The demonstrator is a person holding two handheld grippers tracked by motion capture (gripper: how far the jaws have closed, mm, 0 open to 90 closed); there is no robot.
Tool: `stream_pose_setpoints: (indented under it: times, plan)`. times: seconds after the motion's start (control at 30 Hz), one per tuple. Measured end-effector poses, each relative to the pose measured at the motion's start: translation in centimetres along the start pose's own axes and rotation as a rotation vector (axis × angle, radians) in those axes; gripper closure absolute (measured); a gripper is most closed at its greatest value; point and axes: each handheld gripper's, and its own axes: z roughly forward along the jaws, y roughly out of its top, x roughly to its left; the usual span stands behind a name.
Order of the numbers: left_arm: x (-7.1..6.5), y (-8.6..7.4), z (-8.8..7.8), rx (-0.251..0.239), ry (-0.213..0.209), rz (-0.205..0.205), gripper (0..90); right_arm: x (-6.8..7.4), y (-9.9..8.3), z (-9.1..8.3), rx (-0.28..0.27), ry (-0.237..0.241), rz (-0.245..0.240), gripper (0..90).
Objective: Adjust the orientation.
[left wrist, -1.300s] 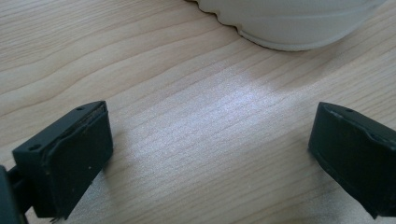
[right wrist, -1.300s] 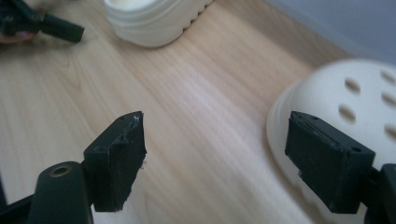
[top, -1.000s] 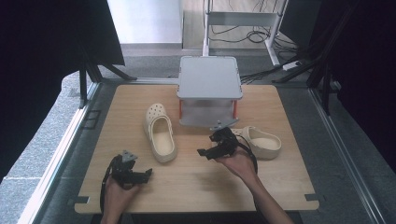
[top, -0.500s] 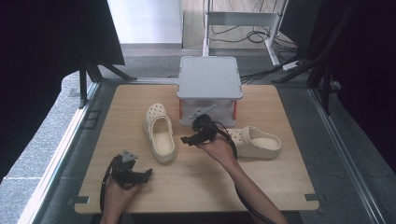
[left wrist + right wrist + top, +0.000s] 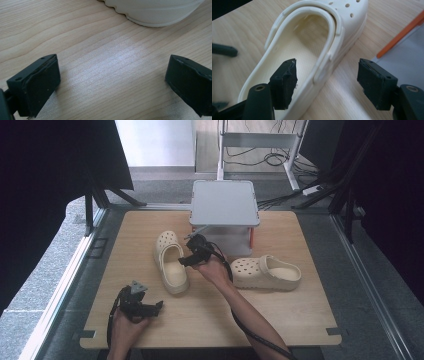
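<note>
Black jaws of the right gripper [image 5: 327, 82] stand apart and have just been closing; the side wall of the cream clog [image 5: 312, 60] sits between them, one jaw inside the shoe opening, the other outside over the wooden table [image 5: 352, 100]. Pads don't look pressed on the wall yet, so no grip so far.

From above: right gripper [image 5: 192, 255] is at the inner side of the cream clog [image 5: 170, 262], which lies just to its left, toe pointing away from the person. Grey box [image 5: 226, 205] sits just behind the gripper. Second clog [image 5: 265, 271] lies on its side to the gripper's right, a little apart.

Left gripper [image 5: 150, 308] parked near the front edge, jaws wide apart, nothing between them, bare wood below; edge of the clog sole just ahead of it in its own view.

Step, as I read it: lining up a pinch on the clog's side wall. Next move needs the jaws to finish closing squarely on that wall, deep enough that the soft rim doesn't fold out, then lift.
</note>
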Motion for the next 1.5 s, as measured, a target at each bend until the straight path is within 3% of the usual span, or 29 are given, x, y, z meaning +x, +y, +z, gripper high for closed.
stream_pose_setpoints:
  times: [0.23,0.27,0.37,0.4,0.53,0.6,0.7,1.03,1.23,1.5]
  plan:
    - [0.0,0.0,0.0,0.000,-0.003,0.004,0.0,0.5,0.9,2.7,0.019,-0.037,0.038,39.7]
    - [0.0,0.0,0.0,0.000,-0.003,0.005,0.0,0.6,1.1,3.3,0.034,-0.065,0.046,44.4]
    - [0.0,0.0,0.0,-0.001,-0.003,0.006,0.0,0.5,1.2,3.9,0.043,-0.076,0.050,49.6]
    - [0.0,0.0,0.0,0.000,-0.003,0.007,0.0,0.5,1.2,4.3,0.051,-0.072,0.057,57.0]
    - [0.0,0.0,0.0,-0.001,-0.005,0.008,0.0,0.5,1.3,4.5,0.058,-0.092,0.075,65.2]
    - [0.0,0.0,0.0,-0.001,-0.005,0.011,0.0,0.6,1.4,4.3,0.070,-0.125,0.076,71.9]
    - [0.0,0.0,0.0,-0.001,-0.006,0.011,0.0,0.1,1.4,3.9,0.078,-0.105,0.106,76.2]
    - [0.0,0.0,0.0,0.000,-0.009,0.009,0.0,0.7,1.8,0.7,0.111,-0.034,0.055,77.1]
    - [0.0,0.0,0.0,-0.001,-0.009,0.008,0.0,1.3,1.2,-2.4,0.077,0.041,0.048,77.1]
    - [0.1,-0.2,-0.2,-0.003,-0.010,0.011,0.0,3.0,-0.9,-6.7,0.046,0.077,0.011,77.0]
